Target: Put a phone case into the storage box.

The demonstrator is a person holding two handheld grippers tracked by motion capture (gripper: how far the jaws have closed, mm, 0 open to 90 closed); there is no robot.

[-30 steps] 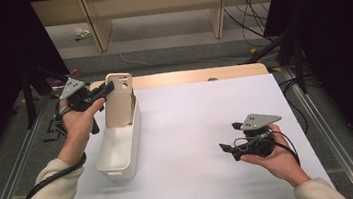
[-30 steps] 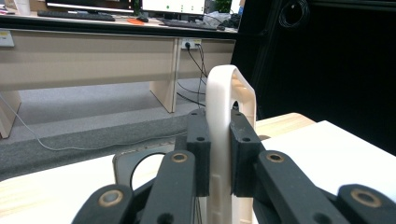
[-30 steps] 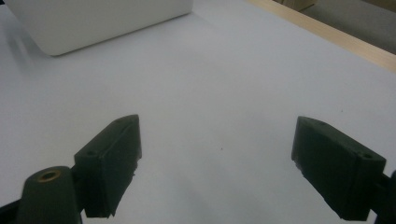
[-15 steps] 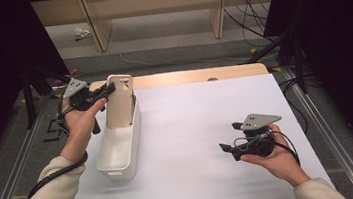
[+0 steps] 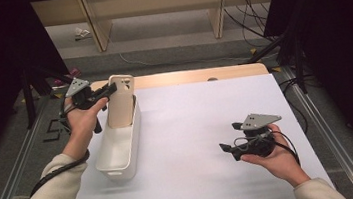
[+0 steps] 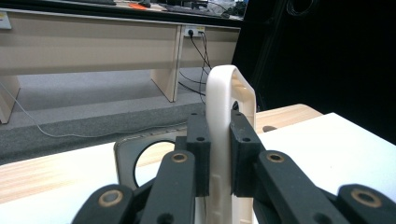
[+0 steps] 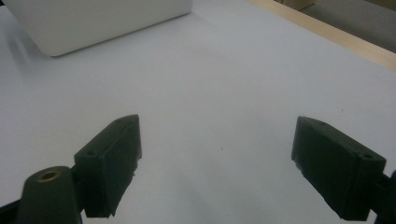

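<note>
Comparing this moment with the two earlier high views, the inspector finds almost nothing altered: both hands, the lid and the bin sit where they sat a second ago.

At the left, the left gripper (image 5: 108, 90) stays clamped on the upper part of the cream lid (image 5: 121, 102); the left gripper view shows its two black pads (image 6: 201, 154) pressed flat against either face of the thin lid edge (image 6: 220, 140), with the looped handle end rising above them. The lid stands nearly upright, its lower end inside the far end of the white bin (image 5: 119, 147), which lies lengthwise near the left edge of the white sheet on the desk (image 5: 187, 76).

At the right, the right gripper (image 5: 230, 148) rests in the person's right hand (image 5: 276, 156) above bare sheet, well apart from the bin. Its jaws stand wide apart with nothing between them, as the right gripper view confirms (image 7: 215, 172); a corner of the bin (image 7: 93, 23) shows at the top of that view.

Judgement: the lack of change suggests a pause with the lid held on end. Whether it is going in or coming out cannot be told. The grip looks secure.
</note>
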